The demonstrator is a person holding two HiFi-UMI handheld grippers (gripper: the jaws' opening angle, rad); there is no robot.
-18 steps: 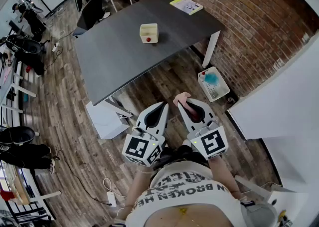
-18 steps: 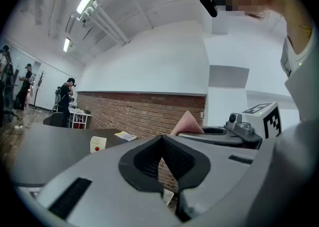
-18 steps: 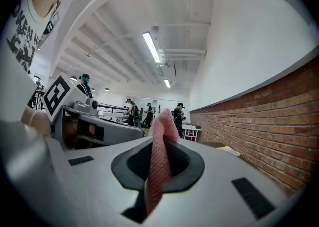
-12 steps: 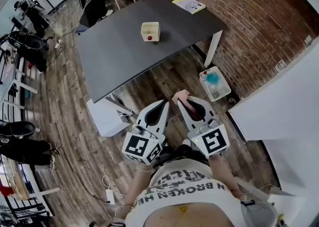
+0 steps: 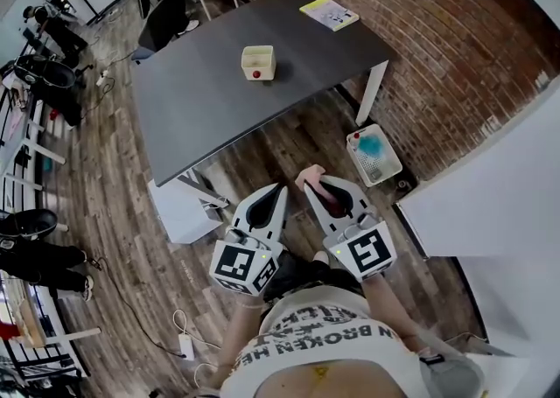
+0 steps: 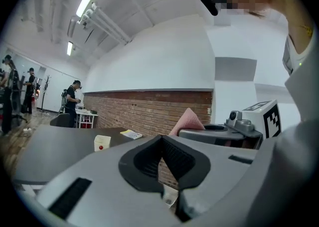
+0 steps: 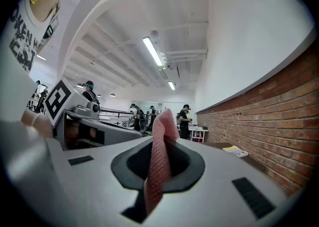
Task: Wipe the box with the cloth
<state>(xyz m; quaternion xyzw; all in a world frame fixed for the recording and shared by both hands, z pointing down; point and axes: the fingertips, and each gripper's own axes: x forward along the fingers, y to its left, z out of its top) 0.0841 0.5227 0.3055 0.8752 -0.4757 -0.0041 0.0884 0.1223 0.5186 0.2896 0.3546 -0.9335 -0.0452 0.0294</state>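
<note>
Cloth (image 5: 309, 176) edged left, tip toward table (image 5: 210, 108).

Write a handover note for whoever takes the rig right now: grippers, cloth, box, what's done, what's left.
Left gripper: shut, empty, held level beside the right one.
Right gripper: shut on the pink cloth, whose end sticks out past the jaws.
Box: on the dark table, well ahead of both grippers; nothing touches it.
Done: the cloth is in hand.
Left: go up to the table and wipe the box. The left gripper could probably steady it.
</note>
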